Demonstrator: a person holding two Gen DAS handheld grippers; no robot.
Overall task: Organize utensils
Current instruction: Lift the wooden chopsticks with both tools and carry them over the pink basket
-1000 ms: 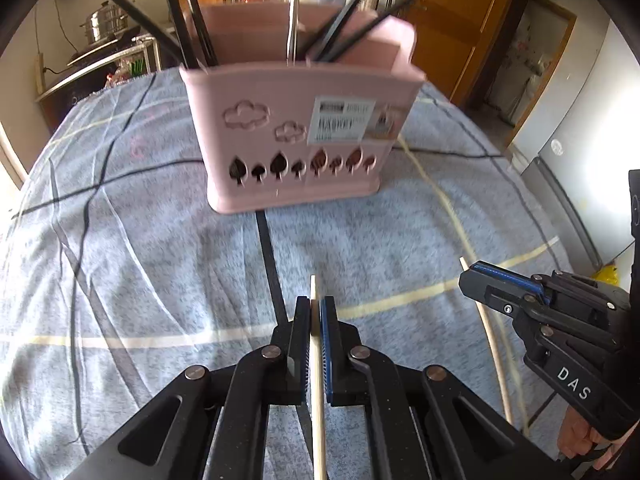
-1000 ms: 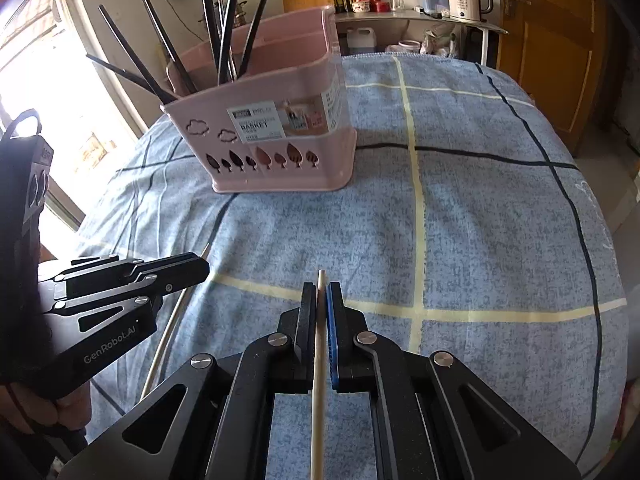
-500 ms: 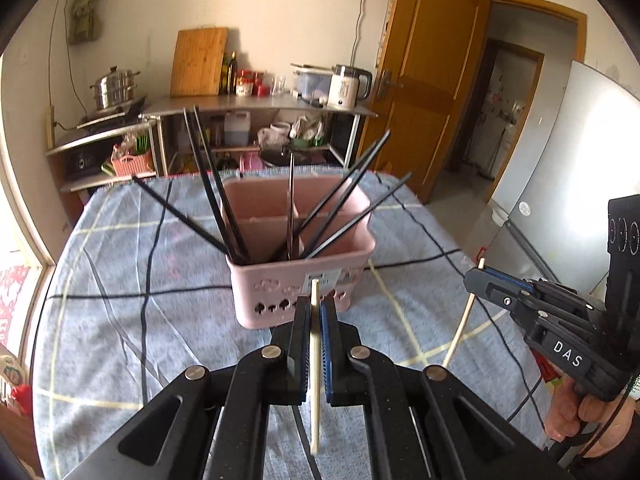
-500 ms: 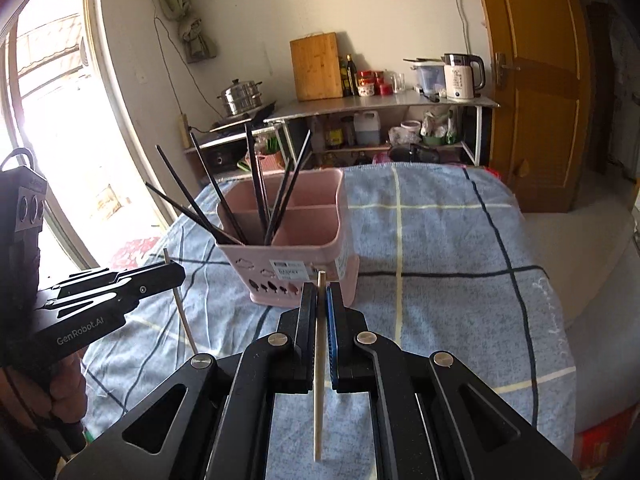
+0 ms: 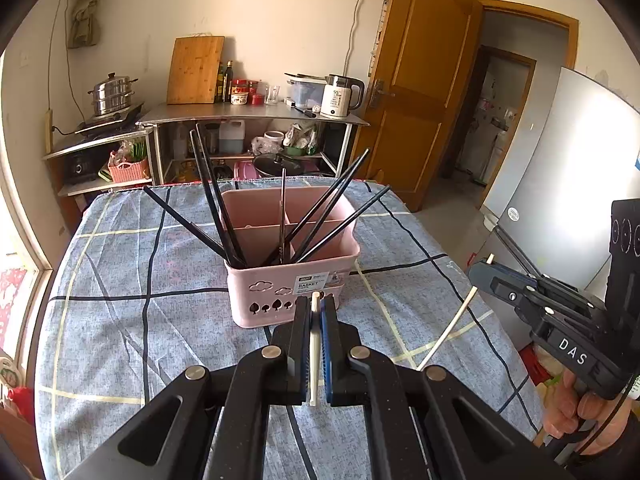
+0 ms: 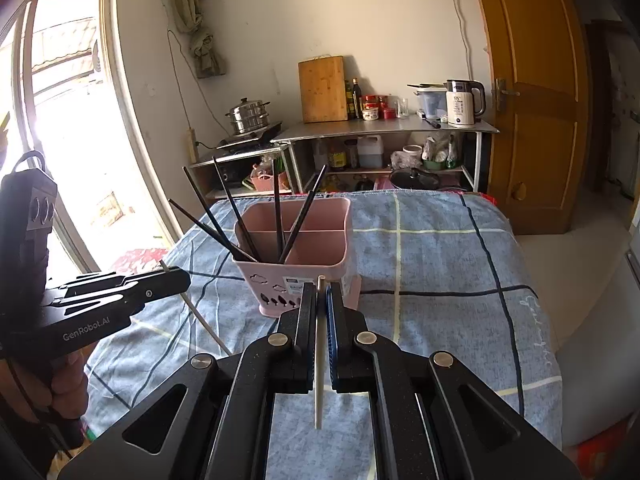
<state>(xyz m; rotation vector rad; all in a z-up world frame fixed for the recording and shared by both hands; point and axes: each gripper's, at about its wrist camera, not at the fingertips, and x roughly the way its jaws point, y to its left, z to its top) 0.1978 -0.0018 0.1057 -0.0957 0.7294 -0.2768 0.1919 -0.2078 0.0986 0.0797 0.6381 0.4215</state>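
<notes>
We hold 2 pale chopsticks above the table, near the pink basket (image 5: 294,276), one (image 5: 314,354) clenched in our left gripper (image 5: 315,312), one (image 6: 319,356) in our right gripper (image 6: 319,300); they look light, stiff and slippery, so we grip mid-shaft.

left hand-held gripper (image 5: 315,312) clamps pale chopstick (image 5: 314,354) | pink basket (image 5: 296,276) ahead

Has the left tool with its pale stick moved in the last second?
Yes. The left tool has risen and backed away: the pink basket looks smaller and lower, with the wooden door now in view.
</notes>
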